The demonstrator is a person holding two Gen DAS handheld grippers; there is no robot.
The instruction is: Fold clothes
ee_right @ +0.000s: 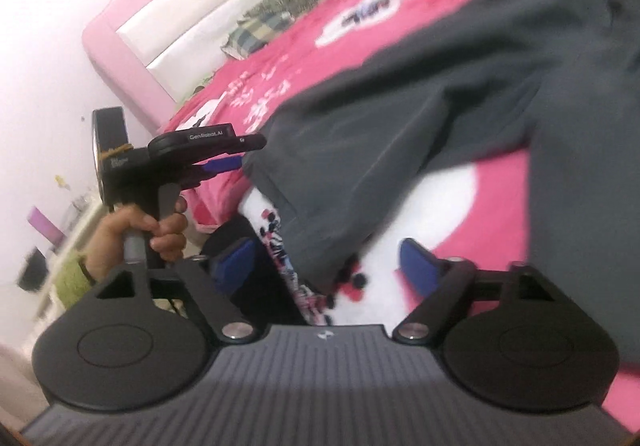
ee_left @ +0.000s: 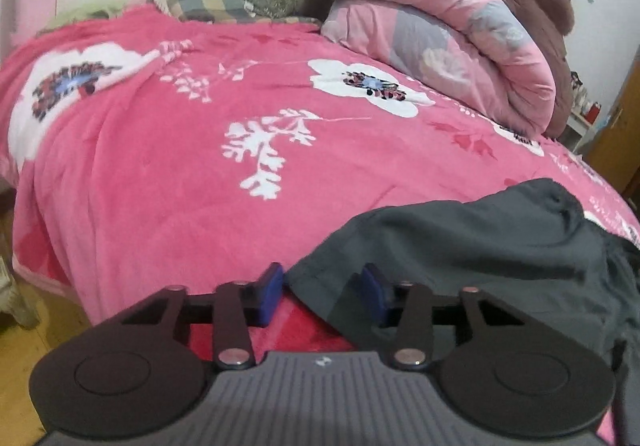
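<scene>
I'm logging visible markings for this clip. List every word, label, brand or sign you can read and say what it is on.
"GenRobot.AI": white print on the side of the left gripper, seen from the right wrist view.
Small white logo mark on the left gripper's grey body: a symbol, no readable letters.
The same mark on the right gripper: also no letters.
Small label on the left gripper's rear block: too blurred to read.

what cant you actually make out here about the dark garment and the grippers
- Dark grey garment: type unclear; left wrist view cuts it at the right edge, and the right wrist view is motion-blurred.
- Left hand-held gripper: open at the garment's hem; contact with the cloth can't be judged.
- Right hand-held gripper: open; blur hides what lies between its fingers.
- Shelf items: too small.
</scene>
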